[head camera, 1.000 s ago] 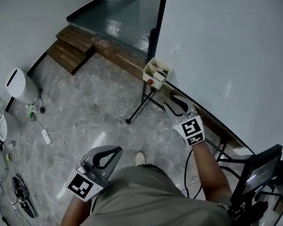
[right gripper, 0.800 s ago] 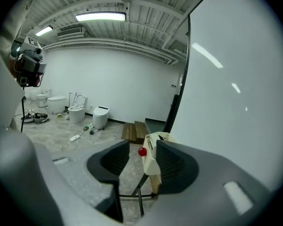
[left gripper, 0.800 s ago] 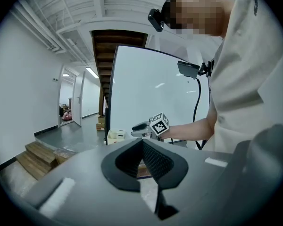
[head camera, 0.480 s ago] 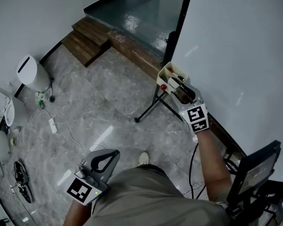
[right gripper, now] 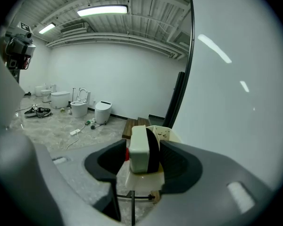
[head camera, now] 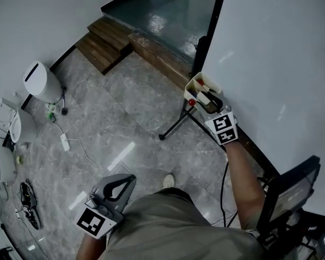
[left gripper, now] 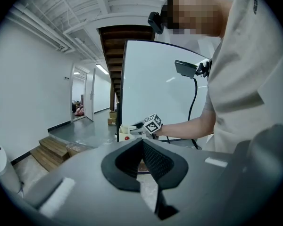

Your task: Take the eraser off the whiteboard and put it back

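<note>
- Grey marbled floor [head camera: 124, 118]; whiteboard [head camera: 281, 47] close on the right tool's [right gripper: 144, 150] right side.
- Right tool: jaws just been opening, now wide. The eraser [right gripper: 137, 145] stands upright between them in the cream tray [head camera: 197, 85], with a gap at the left pad.
- Left tool [left gripper: 141, 142]: well apart from the tray, jaws together on nothing.
- Square-marker cube [head camera: 223, 129] behind the right tool's jaws.

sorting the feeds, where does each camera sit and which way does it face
Head view: on the head, facing down; left gripper, right gripper, right forearm.
Left gripper view: along its shut jaws toward the whiteboard; torso.
Right gripper view: along jaws just opened, eraser between.
Shared: tray in all.
</note>
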The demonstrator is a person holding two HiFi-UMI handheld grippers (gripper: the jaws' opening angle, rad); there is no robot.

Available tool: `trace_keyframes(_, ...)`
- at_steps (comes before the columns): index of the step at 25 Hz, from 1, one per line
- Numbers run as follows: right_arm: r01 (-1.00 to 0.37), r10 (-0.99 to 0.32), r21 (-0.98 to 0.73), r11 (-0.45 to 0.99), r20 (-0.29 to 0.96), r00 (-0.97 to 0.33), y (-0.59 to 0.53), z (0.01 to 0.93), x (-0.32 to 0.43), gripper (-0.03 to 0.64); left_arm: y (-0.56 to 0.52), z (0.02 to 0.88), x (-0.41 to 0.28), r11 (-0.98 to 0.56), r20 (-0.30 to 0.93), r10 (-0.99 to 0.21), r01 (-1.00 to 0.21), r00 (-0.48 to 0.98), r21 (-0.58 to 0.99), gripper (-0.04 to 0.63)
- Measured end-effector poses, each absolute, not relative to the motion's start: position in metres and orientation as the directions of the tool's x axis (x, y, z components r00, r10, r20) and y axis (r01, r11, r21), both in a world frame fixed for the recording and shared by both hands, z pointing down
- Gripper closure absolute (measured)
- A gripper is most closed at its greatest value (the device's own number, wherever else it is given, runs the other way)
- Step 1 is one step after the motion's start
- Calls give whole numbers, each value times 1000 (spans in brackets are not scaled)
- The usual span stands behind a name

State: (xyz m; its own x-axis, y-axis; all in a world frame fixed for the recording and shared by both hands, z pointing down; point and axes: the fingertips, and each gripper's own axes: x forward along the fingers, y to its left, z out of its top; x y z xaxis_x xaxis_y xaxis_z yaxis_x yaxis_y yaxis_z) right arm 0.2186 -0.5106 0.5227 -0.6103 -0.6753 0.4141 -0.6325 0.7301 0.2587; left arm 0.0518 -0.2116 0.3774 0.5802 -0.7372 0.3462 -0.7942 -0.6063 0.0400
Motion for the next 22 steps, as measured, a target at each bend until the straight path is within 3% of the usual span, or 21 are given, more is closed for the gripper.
trace_keyframes(13, -656, -691, 240, 715, 385, -612, -523, 532, 221, 448, -216, 381, 45, -602, 350, -741, -798, 573, 32, 589)
trace_keyframes(22, -687, -738, 277, 672, 327, -590, -494, 490, 210, 454, -184, 375, 23, -611, 321, -742, -790, 589, 37, 589)
